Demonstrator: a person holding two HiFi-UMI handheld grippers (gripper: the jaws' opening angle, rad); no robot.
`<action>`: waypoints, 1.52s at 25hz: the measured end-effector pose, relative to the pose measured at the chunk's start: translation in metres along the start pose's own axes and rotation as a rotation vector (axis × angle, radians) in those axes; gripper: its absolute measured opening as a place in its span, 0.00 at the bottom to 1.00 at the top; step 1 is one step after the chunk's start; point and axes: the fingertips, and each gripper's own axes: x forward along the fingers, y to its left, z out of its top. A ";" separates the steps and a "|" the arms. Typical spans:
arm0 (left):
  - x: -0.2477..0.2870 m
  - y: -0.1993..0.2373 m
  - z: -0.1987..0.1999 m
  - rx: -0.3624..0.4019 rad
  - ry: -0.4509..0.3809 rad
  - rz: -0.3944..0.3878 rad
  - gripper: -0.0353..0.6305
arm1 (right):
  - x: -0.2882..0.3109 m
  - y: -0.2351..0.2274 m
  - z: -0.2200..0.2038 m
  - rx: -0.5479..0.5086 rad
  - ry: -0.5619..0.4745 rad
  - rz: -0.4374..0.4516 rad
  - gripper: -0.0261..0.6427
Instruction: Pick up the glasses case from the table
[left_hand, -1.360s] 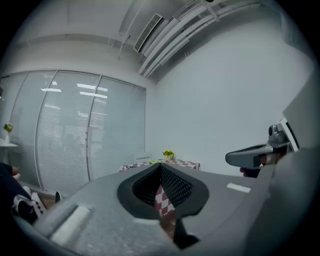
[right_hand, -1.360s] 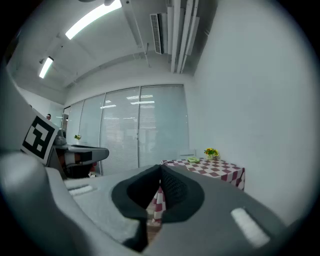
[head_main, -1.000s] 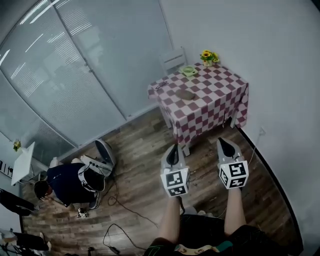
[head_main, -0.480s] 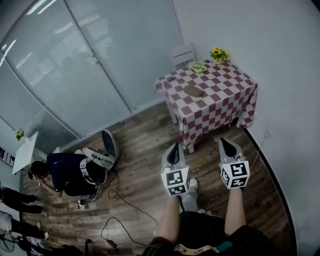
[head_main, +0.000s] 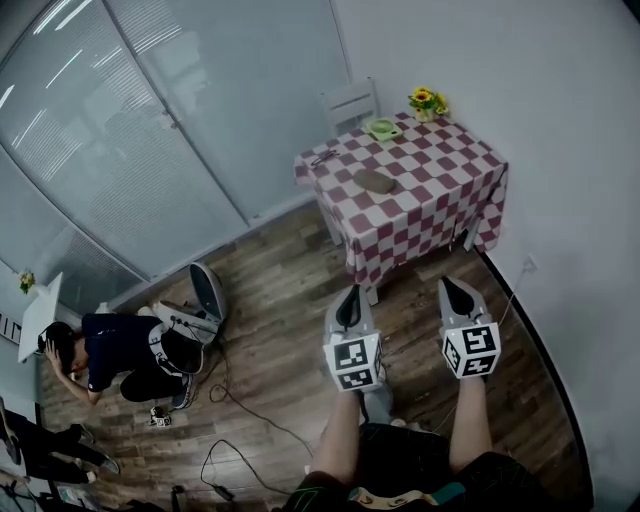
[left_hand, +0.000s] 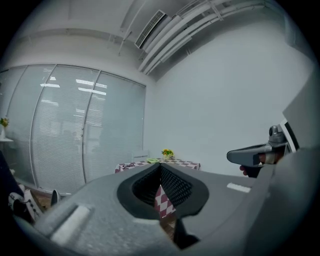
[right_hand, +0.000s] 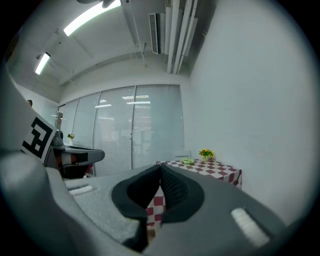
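Here, the 2 tools are held out low over the wooden floor (head_main: 270, 300), well short of the surface (head_main: 440, 180). It wears a red-and-white checked cloth and stands in the corner against the white wall. The left tool (head_main: 349, 296) has its jaws pressed together with nothing between them, as the left gripper view shows. The right tool (head_main: 448, 288) is likewise closed up tight and empty. The glasses case (head_main: 374, 181), a dark oval, lies flat near the middle of the surface, well apart from both tools. Behind it, toward the far edge, sit a green dish (head_main: 381, 127) and a small pot of yellow flowers (head_main: 426, 101), with a white chair (head_main: 349, 102) just beyond. A person (head_main: 115, 350) crouches on the floor at the left.
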 end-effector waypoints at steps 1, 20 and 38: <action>0.005 0.000 -0.003 -0.009 0.009 -0.005 0.07 | 0.004 -0.002 -0.003 0.002 0.006 -0.003 0.05; 0.156 0.092 -0.064 -0.092 0.149 0.055 0.07 | 0.195 -0.014 -0.036 0.010 0.149 0.042 0.05; 0.287 0.121 -0.044 -0.186 0.091 -0.005 0.07 | 0.291 -0.069 -0.001 -0.060 0.163 -0.046 0.05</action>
